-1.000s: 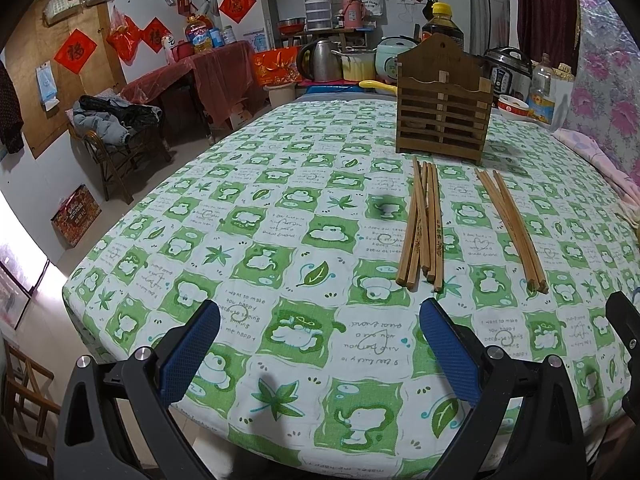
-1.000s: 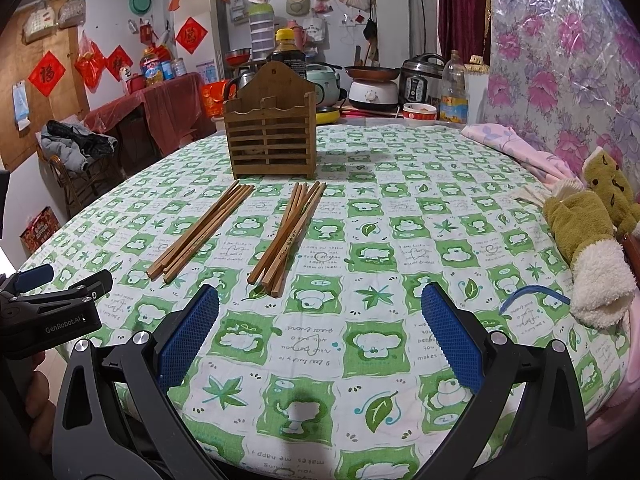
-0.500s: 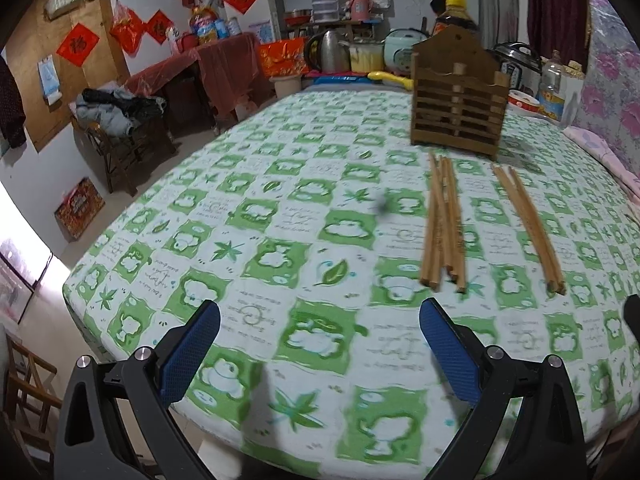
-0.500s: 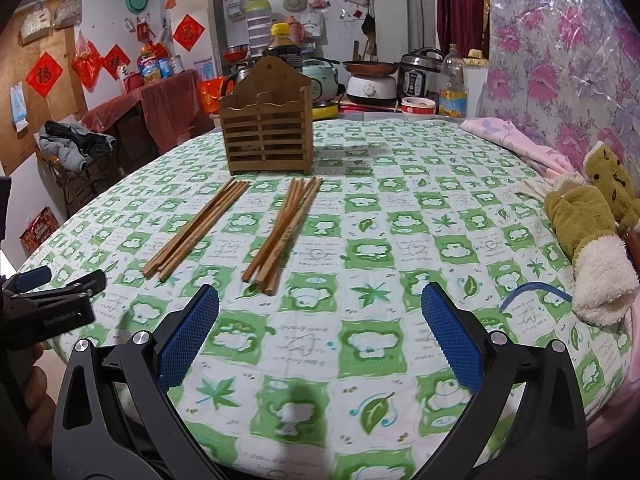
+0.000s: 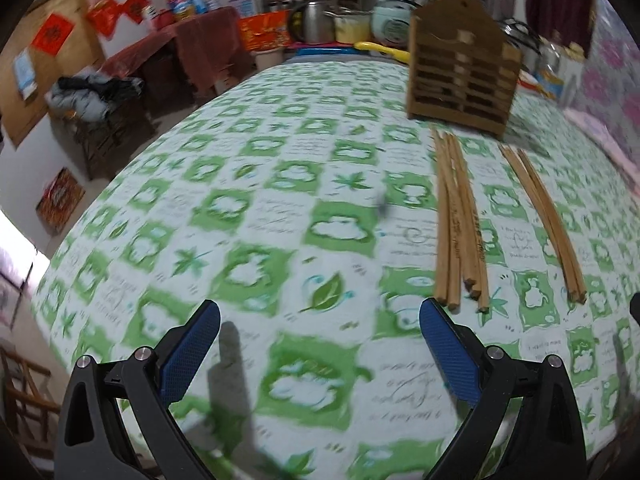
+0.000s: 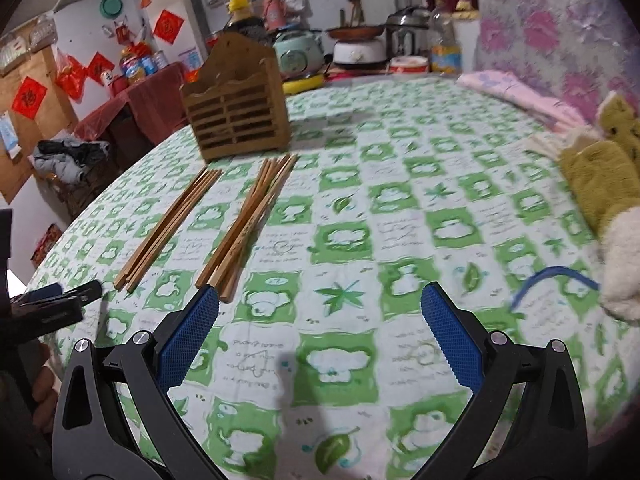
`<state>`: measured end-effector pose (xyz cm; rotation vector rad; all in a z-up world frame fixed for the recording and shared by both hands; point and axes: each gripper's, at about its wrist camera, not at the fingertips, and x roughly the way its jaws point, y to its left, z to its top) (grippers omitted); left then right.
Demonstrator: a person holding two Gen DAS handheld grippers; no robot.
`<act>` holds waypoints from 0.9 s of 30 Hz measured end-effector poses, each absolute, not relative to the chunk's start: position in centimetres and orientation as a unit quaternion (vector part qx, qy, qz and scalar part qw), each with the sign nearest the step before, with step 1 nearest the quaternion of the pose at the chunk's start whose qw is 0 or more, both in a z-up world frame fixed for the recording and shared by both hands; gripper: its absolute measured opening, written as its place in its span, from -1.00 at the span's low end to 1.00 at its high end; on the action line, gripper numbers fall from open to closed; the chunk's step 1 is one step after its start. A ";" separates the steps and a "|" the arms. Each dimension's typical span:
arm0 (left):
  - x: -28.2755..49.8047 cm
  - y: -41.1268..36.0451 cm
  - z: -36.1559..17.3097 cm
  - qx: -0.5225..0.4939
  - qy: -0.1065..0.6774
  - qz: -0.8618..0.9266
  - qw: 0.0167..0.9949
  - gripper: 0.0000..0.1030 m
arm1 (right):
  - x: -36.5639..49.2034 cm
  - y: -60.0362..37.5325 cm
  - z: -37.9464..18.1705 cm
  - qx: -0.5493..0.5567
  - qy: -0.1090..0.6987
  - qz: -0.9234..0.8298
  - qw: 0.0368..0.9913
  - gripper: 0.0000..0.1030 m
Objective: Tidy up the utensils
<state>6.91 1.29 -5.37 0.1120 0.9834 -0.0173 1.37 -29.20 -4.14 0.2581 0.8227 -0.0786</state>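
Two bundles of wooden chopsticks lie on the green-and-white tablecloth in front of a wooden slatted utensil holder point(image 5: 460, 80). In the left wrist view one bundle point(image 5: 460, 228) is nearer and the other bundle point(image 5: 544, 224) lies to its right. In the right wrist view the holder point(image 6: 236, 116) stands behind the left bundle point(image 6: 168, 228) and the right bundle point(image 6: 248, 224). My left gripper point(image 5: 320, 328) is open and empty, above the table just left of the near bundle's ends. My right gripper point(image 6: 320, 320) is open and empty, its left finger close to the right bundle's ends.
A plush toy point(image 6: 608, 200) and a blue band point(image 6: 552, 280) lie at the table's right edge. The left gripper's tip point(image 6: 56, 304) shows at the left of the right wrist view. Pots, cookers and bottles point(image 6: 360, 48) crowd a counter behind the table. A chair with clothes point(image 5: 92, 96) stands left.
Both grippers have moved forward over the table toward the chopsticks and holder, which now look larger and nearer. Both stay open and empty.
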 end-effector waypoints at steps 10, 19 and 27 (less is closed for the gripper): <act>8.8 -1.4 -4.5 0.060 0.470 -0.069 0.878 0.89 | 2.8 -28.9 -4.2 0.126 0.412 -0.021 0.902 0.89; 12.5 -1.4 -6.1 0.045 0.529 -0.057 0.846 0.91 | 3.3 -29.0 -3.6 0.129 0.412 -0.014 0.902 0.89; 13.2 5.1 -4.8 -0.040 0.510 -0.014 0.859 0.89 | 3.7 -28.1 -3.8 0.120 0.415 0.004 0.902 0.82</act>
